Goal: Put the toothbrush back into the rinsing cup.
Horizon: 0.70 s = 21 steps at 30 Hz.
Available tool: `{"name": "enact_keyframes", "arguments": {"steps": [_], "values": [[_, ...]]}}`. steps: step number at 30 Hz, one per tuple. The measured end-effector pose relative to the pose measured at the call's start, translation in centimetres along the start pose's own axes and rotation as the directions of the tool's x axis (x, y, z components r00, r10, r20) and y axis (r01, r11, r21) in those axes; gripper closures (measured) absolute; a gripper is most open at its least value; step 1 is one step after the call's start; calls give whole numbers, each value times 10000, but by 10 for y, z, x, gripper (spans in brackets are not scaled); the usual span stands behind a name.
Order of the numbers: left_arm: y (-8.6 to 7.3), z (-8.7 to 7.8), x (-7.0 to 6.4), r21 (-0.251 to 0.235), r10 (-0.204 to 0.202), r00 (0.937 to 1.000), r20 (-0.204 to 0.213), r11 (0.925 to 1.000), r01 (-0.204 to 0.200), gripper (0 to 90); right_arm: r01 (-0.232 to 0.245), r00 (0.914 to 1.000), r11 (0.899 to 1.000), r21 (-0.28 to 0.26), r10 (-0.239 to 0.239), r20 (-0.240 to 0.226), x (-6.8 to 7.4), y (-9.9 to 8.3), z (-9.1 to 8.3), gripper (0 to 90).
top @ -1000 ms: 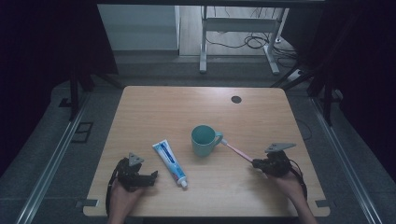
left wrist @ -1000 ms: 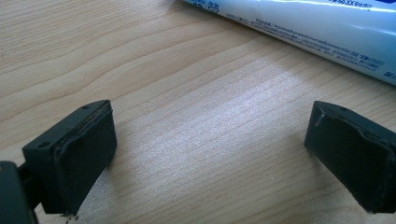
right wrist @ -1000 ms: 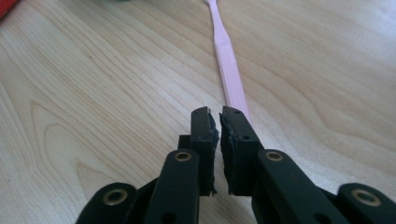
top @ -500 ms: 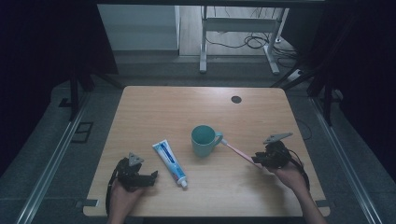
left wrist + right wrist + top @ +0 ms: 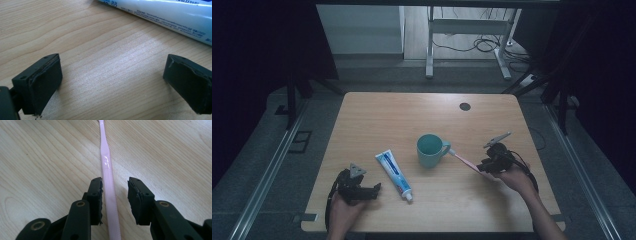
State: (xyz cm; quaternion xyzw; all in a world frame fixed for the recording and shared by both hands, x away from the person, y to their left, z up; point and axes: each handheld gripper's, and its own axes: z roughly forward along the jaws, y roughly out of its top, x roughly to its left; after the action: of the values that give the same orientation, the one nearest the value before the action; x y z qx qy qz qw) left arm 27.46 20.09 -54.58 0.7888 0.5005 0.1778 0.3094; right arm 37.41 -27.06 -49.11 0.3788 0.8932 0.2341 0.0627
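Observation:
A pink toothbrush [image 5: 464, 161] lies on the wooden table [image 5: 412, 115], its head end by the handle of a teal mug [image 5: 430, 150]. My right gripper [image 5: 484, 166] is low over the brush's near end. In the right gripper view its jaws straddle the pink handle [image 5: 105, 162], and the gripper [image 5: 114, 195] is open, with a gap left on the handle's right side. A white and blue toothpaste tube [image 5: 393, 173] lies left of the mug. My left gripper [image 5: 374, 190] rests beside it, wide open [image 5: 112, 82] over bare wood, with the tube [image 5: 175, 15] just beyond.
A dark round cable hole [image 5: 465, 106] sits near the table's far right. Beyond the far edge stand metal desk legs [image 5: 430, 50] and cables on the floor. Bare wood lies across the far half of the table.
My right gripper has slid forward and a little left along the toothbrush toward the mug. The left gripper, tube and mug have not moved.

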Motion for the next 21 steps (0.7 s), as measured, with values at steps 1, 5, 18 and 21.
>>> {"name": "enact_keyframes", "arguments": {"steps": [1,5,18,21], "values": [[0,0,0,2,3,10000,1,10000,-3,21,0,10000,10000,0,0,0,0,0,0,629],[0,0,0,3,1,10000,4,10000,-1,21,215,9998,9989,419,-217,43,5,10,6,604],[0,0,0,13,9,10000,11,10000,-9,20,815,9956,9793,1852,-885,297,13,38,26,715],[0,0,0,15,18,10000,18,10000,-18,19,896,9944,9741,2078,-990,355,14,42,28,735]]}}
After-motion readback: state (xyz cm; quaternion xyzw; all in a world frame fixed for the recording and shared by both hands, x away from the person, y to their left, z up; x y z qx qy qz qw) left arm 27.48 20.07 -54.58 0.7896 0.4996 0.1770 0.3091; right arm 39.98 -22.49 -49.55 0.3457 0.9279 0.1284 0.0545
